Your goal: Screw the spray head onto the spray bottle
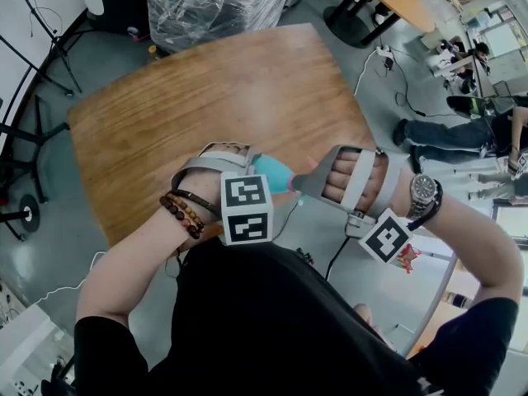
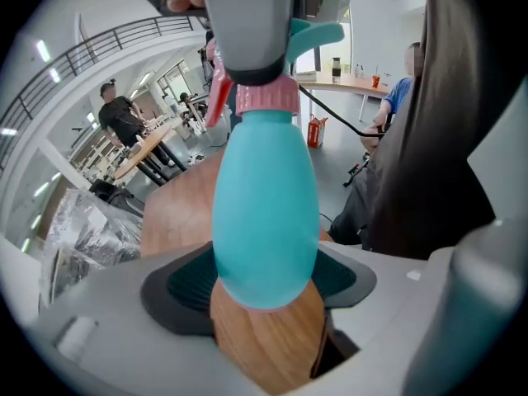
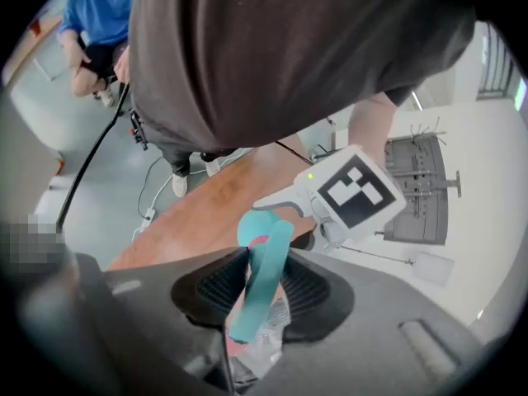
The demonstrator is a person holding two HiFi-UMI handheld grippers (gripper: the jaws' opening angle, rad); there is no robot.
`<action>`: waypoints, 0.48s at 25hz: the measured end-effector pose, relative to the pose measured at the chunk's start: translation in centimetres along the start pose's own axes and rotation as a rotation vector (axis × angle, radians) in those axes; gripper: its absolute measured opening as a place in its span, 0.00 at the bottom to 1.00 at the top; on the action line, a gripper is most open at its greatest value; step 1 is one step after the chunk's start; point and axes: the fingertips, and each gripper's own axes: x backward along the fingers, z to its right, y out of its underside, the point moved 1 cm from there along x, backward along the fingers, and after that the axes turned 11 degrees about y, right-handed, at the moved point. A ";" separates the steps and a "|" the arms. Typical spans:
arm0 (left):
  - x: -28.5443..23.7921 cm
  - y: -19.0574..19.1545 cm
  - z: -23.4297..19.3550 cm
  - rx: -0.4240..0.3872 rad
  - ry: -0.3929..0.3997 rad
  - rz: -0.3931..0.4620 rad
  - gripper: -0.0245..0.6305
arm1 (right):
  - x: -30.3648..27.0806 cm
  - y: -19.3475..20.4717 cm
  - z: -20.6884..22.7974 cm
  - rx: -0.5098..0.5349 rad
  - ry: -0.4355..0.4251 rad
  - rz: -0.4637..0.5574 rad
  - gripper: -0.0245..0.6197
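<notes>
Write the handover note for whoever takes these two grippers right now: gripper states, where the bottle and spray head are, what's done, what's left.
Left gripper: shut on the teal spray bottle, held in the air over the wooden table's near edge.
Right gripper: shut on the spray head.
Done: the head sits on the bottle's neck, with its pink collar down against the bottle.
Left: the pictures don't show how tight the thread is. Probably twist the head until it stops, then set the bottle down.

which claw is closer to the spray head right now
Right. The right claw is clamped on the spray head itself; the left claw grips the teal bottle at its base, away from the head.
</notes>
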 end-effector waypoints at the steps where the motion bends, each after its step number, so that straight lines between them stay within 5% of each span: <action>1: 0.1 0.1 -0.3 0.005 -0.018 0.004 0.62 | -0.1 0.2 0.2 -0.052 -0.005 -0.012 0.21; 12: -0.1 0.8 -2.7 0.091 -0.131 0.006 0.61 | -1.8 2.9 1.1 -0.836 -0.090 -0.195 0.21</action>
